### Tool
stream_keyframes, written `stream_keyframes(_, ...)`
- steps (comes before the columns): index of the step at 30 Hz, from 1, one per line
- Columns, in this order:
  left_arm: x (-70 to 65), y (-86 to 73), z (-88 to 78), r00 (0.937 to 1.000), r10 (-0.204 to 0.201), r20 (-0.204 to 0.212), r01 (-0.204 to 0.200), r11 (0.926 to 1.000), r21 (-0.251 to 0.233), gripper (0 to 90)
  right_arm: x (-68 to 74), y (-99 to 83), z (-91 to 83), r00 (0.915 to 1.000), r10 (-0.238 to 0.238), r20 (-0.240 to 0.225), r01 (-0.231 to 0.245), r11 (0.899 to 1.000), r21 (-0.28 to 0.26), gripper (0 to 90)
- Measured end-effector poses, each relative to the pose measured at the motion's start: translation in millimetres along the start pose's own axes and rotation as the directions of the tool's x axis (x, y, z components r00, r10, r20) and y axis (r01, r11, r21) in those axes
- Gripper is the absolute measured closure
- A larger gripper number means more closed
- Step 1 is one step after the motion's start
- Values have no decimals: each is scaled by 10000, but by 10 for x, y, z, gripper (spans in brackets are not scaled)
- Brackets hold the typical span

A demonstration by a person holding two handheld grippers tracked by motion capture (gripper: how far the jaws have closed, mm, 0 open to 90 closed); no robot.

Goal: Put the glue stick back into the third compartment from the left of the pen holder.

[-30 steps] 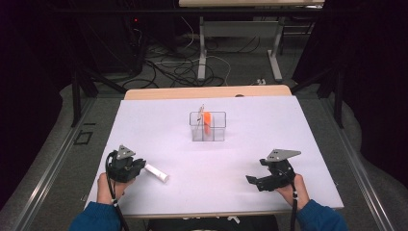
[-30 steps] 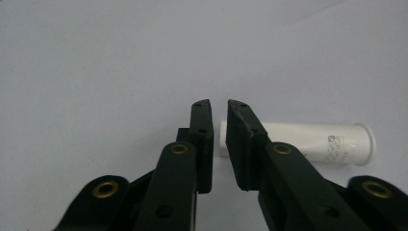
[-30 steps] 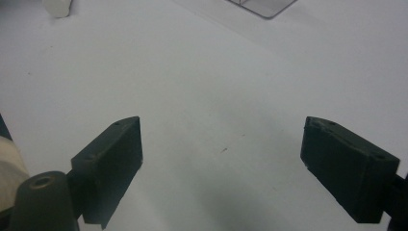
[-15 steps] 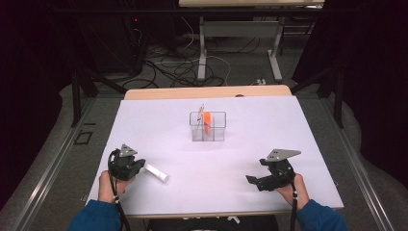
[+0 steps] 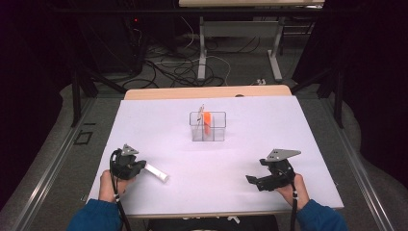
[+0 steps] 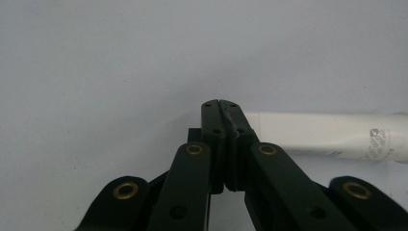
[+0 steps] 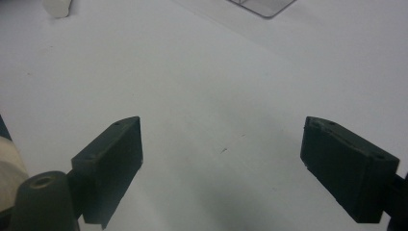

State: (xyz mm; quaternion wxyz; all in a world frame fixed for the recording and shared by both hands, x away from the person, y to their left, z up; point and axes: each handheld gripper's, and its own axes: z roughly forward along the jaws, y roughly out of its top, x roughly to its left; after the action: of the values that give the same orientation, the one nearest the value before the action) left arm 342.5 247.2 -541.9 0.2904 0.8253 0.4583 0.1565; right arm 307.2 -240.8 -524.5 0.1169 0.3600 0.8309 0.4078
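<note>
Fingers of the left gripper (image 6: 222,108) are pressed together at the tips, with a white tube (image 6: 327,135) lying just beside them; from the left gripper view it looks as though they pinch the tube's flat crimped end, though the contact itself is hidden behind the tips. Fingers of the right gripper (image 7: 221,159) stand wide apart and hold nothing, hovering low over bare surface. Going from largest to smallest: the white desk (image 5: 308,130) leaves broad open room on all sides of the work, and both hands sit close to its near edge, so pulling back offers little margin while reaching forward is free. Mid-desk stands a clear divided bin (image 5: 208,126), with an orange item (image 5: 207,119) and a thin stick upright in its left compartment, well apart from both grippers. I judge the tube, lying flat near the left hand, is gripped at its end so it can be lifted and carried to the bin, while the right gripper waits clear of that path.
</note>
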Motion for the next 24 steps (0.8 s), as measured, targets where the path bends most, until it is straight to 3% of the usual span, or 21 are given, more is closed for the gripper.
stream_keyframes(7, 7, 1, 3, 9999, 98, 69, -99, 9999, 75, 897, 4, -1, 0, 10000, 38, -17, -38, 10000, 16, 143)
stream_keyframes(23, -36, -4, 23, 9980, 24, 638, -39, 9997, 229, 897, 4, 1, -1, 10000, -3, -3, 3, 10000, 31, 142)
stream_keyframes(24, -38, -1, 26, 9973, 161, 715, -175, 9997, 196, 897, 3, 1, -1, 10000, -10, -4, 10, 10000, 37, 142)
